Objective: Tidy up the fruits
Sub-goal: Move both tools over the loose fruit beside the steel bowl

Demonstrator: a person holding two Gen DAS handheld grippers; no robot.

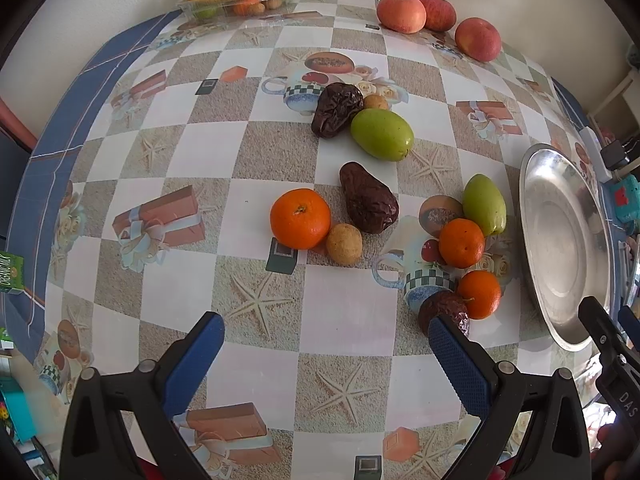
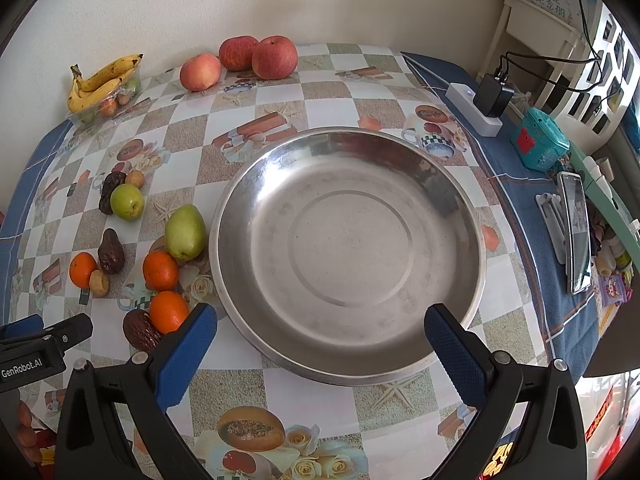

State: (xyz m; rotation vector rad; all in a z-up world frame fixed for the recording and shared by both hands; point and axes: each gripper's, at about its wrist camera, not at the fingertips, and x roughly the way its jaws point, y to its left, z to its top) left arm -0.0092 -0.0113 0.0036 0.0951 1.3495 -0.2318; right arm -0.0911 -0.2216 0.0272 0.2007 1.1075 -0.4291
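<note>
Loose fruit lies on the patterned tablecloth: three oranges (image 1: 300,218) (image 1: 461,242) (image 1: 479,294), two green fruits (image 1: 382,134) (image 1: 484,204), dark wrinkled dates (image 1: 368,198) (image 1: 336,109) (image 1: 442,312) and small tan round fruits (image 1: 344,244). An empty steel plate (image 2: 348,252) sits to their right. My left gripper (image 1: 326,334) is open above the cloth, near the closest date. My right gripper (image 2: 320,326) is open over the plate's near rim, holding nothing. Three red apples (image 2: 240,60) rest at the back.
A clear tray of bananas (image 2: 102,82) and small fruit stands at the back left by the wall. A power strip with a charger (image 2: 486,108), a teal box (image 2: 538,144) and a phone (image 2: 576,232) line the table's right edge.
</note>
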